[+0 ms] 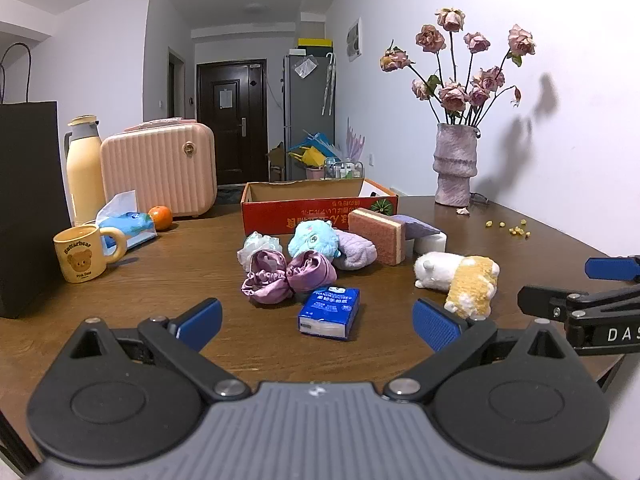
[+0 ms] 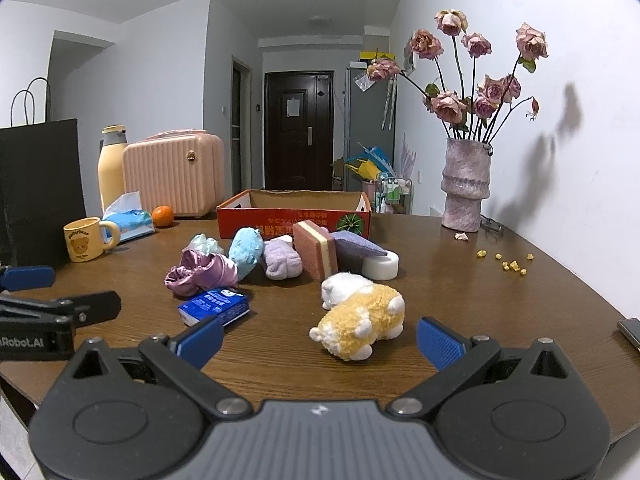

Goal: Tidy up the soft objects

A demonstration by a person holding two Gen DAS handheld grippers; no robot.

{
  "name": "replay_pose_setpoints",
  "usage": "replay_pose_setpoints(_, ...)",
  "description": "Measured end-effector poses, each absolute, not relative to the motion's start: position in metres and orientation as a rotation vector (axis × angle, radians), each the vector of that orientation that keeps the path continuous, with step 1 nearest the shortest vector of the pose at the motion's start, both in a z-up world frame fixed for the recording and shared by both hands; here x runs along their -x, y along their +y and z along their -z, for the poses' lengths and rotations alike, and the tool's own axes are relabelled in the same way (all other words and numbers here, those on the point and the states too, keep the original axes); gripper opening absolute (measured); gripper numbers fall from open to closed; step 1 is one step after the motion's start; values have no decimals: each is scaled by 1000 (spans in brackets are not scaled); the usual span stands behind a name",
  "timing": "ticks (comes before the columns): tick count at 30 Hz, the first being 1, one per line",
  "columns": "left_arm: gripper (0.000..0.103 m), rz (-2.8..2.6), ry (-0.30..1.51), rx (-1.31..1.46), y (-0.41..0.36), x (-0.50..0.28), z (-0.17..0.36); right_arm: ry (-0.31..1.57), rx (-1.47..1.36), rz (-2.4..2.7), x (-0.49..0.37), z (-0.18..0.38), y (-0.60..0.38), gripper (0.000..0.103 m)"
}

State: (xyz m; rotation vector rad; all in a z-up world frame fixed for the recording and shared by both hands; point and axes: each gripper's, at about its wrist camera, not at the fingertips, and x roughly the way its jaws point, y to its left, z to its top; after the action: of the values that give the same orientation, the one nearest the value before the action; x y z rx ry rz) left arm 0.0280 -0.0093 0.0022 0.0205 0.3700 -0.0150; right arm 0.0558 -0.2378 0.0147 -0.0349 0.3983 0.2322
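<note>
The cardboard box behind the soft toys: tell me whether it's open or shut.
Open. The cardboard box has no lid across its top, and its bare inner walls show above the red front. Its floor is hidden, so contents cannot be told.

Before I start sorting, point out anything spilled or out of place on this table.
Small yellow crumbs lie scattered on the brown wooden table right of the soft pile, and one fallen dried petal sits beside the pink textured vase.

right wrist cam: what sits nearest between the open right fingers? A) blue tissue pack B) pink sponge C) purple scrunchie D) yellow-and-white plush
D: the yellow-and-white plush lies on the table just ahead of the open right gripper; the blue tissue pack is off to the left.
</note>
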Motion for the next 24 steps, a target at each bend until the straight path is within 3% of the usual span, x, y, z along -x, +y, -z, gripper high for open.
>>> replay_pose_setpoints(24,103,15,438,-13,-15,-92,16,483,39,-218,-123,12,-242,103)
